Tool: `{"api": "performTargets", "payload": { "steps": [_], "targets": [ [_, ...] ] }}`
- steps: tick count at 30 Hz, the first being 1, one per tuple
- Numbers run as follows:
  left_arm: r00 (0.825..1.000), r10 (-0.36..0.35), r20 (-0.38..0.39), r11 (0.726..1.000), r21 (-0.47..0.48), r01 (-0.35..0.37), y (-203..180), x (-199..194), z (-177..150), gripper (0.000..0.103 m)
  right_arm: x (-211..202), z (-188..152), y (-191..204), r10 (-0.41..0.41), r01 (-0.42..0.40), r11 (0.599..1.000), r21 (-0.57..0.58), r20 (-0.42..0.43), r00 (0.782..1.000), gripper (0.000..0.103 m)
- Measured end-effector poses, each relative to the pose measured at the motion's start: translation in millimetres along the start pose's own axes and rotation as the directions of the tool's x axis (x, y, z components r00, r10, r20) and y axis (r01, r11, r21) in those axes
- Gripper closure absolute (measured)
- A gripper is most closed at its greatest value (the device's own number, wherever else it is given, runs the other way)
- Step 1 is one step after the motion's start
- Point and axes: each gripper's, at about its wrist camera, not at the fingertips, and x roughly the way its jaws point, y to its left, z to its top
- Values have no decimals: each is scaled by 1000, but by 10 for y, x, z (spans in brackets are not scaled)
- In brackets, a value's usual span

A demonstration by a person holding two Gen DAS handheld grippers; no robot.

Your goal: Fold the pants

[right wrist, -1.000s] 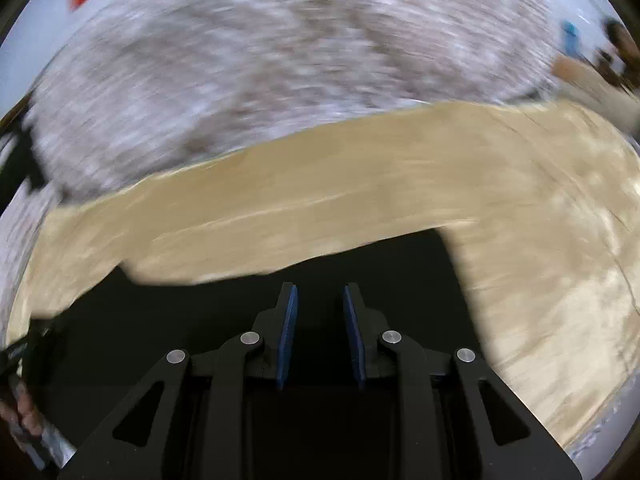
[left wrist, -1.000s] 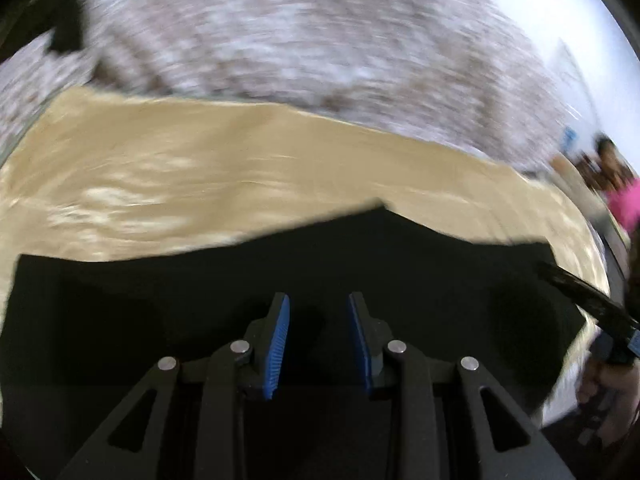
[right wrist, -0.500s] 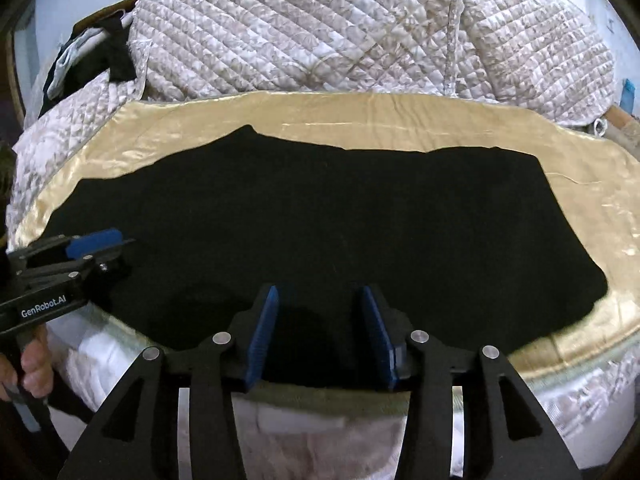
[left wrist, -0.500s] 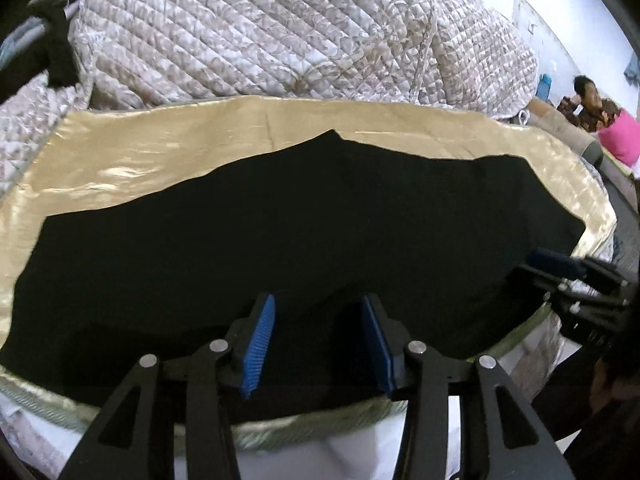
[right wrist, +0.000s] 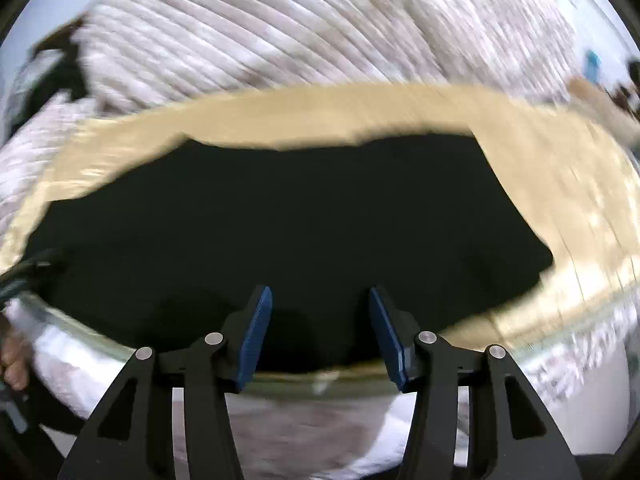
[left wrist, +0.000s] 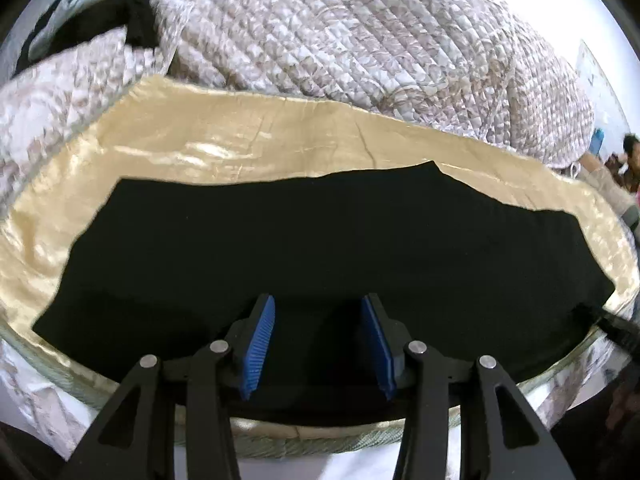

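Note:
Black pants (left wrist: 320,240) lie spread flat across a gold satin sheet (left wrist: 248,148) on a bed. They also show in the right wrist view (right wrist: 296,224), which is blurred. My left gripper (left wrist: 318,340) is open and empty over the near edge of the pants, left of their middle. My right gripper (right wrist: 320,332) is open and empty over the near edge, further right. The tip of the right gripper (left wrist: 608,324) shows at the far right of the left wrist view.
A quilted grey-white blanket (left wrist: 360,40) is heaped behind the sheet. Dark clothing (left wrist: 92,20) lies at the back left. The white mattress side (right wrist: 320,420) drops off below the near edge. People (left wrist: 630,160) sit at the far right.
Both grippers have opened wider and pulled back from the pants, which now lie released and flat on the sheet. The right gripper is moving, so its view is blurred.

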Motion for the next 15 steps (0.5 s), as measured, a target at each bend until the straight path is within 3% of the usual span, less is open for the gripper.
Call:
{"api": "performTargets", "payload": {
  "steps": [4,7,10,15],
  "targets": [
    [994,86,62,996,-4,-86,126,-67,90,55,-174,58,-166,-73,70,996,48,48,996,51],
    [986,164,-8,983,-82,-164,406,89,77,55,-161,137,-329,-78,73,992,106,44,996,51],
    [984,176,2,981,-84,-176,466,82,83,55,-48,168,-450,-57,56,983,177,-3,998,51],
    [982,188,0,975,-122,-187,574,85,89,55,-194,222,-314,-88,78,986,147,64,994,51]
  ]
}}
